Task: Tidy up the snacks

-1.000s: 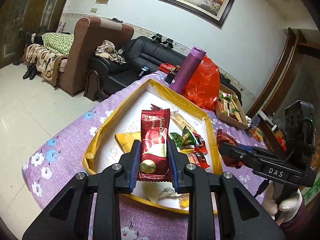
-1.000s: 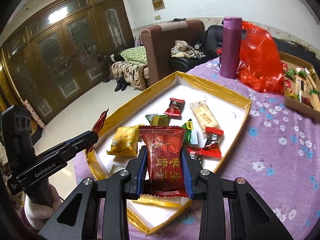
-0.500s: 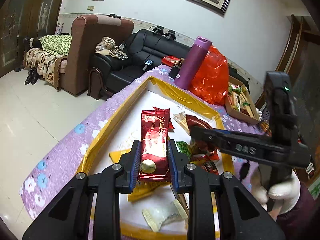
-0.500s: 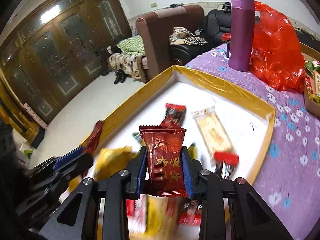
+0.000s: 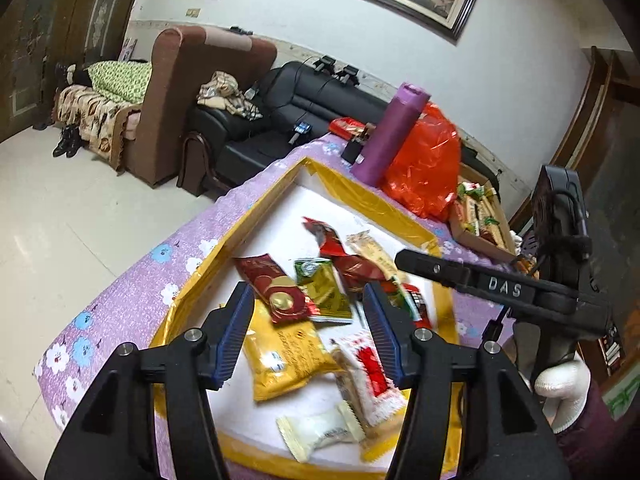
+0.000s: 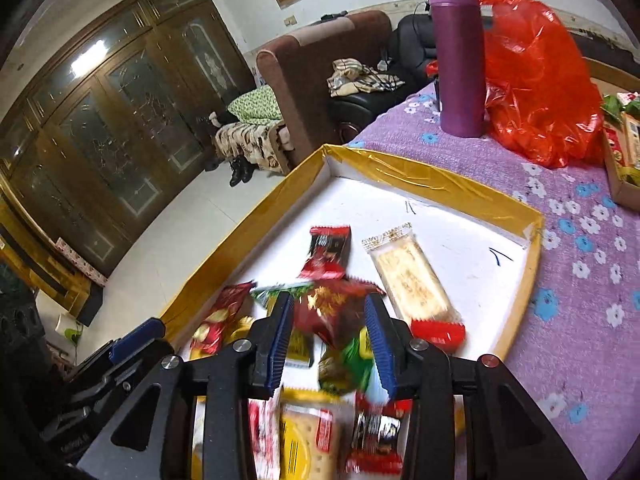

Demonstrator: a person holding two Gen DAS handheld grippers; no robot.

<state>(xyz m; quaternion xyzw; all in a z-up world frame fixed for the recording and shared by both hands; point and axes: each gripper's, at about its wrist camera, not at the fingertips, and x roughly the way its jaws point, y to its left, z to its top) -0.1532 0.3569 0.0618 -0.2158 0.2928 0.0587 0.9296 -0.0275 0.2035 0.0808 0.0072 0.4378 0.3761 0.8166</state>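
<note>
A white tray with a gold rim (image 5: 362, 197) (image 6: 404, 166) lies on the table and holds several snack packets. My left gripper (image 5: 308, 320) hangs over its near half, jaws opening, nothing between the pads. A red-and-gold wafer packet (image 5: 276, 292) lies loose on a yellow packet (image 5: 288, 360) just beyond the fingers. My right gripper (image 6: 329, 320) hovers over the tray, jaws opening. A dark red packet (image 6: 332, 312) is tilted and blurred between its pads, slipping free. In the left wrist view this packet (image 5: 354, 270) sits under the right gripper's fingers (image 5: 424, 266).
A purple bottle (image 6: 458, 56) and a red plastic bag (image 6: 536, 80) stand behind the tray. A cardboard box of snacks (image 5: 480, 216) sits at the right. The purple flowered tablecloth (image 6: 576, 280) covers the table. A white-gloved hand (image 5: 560, 392) holds the right gripper.
Both grippers have spread their jaws. The red-and-gold packet has dropped from the left gripper onto the tray. The red packet in the right gripper has tipped and slid down.
</note>
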